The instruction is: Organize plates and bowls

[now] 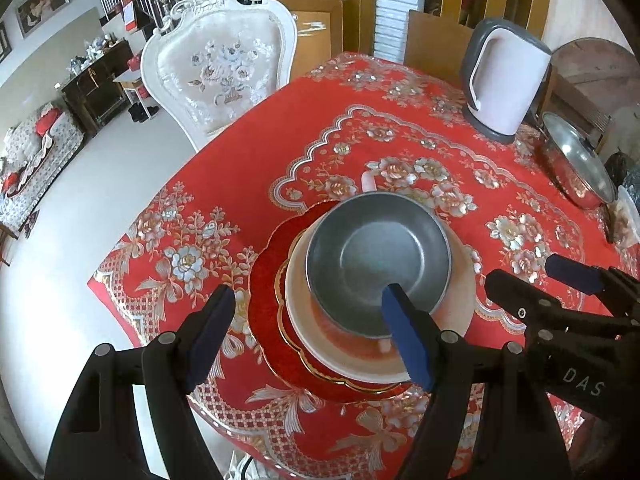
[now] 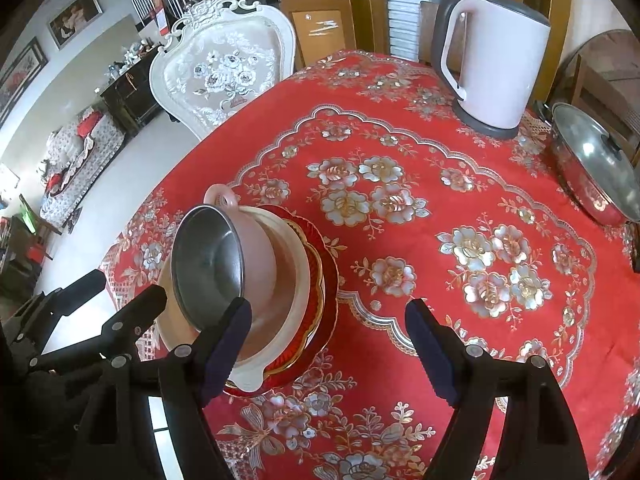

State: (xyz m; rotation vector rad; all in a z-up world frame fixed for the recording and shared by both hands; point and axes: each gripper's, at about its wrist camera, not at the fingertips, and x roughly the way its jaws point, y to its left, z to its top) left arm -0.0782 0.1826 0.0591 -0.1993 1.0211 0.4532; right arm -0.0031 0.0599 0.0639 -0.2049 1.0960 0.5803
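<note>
One stack near table's front-left edge: steel bowl (image 1: 378,264) in pink handled bowl (image 2: 260,256), on cream plate (image 1: 320,328) & red plate (image 1: 266,280). Both grippers, left (image 1: 312,340) & right (image 2: 328,344), spread wide, empty. Steel light, slick, prob. rigid; pinch rim.

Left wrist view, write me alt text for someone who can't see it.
A metal bowl sits stacked on a cream plate and a red gold-rimmed plate on a red floral tablecloth. The open left gripper hovers over the stack; a kettle stands behind.
</note>
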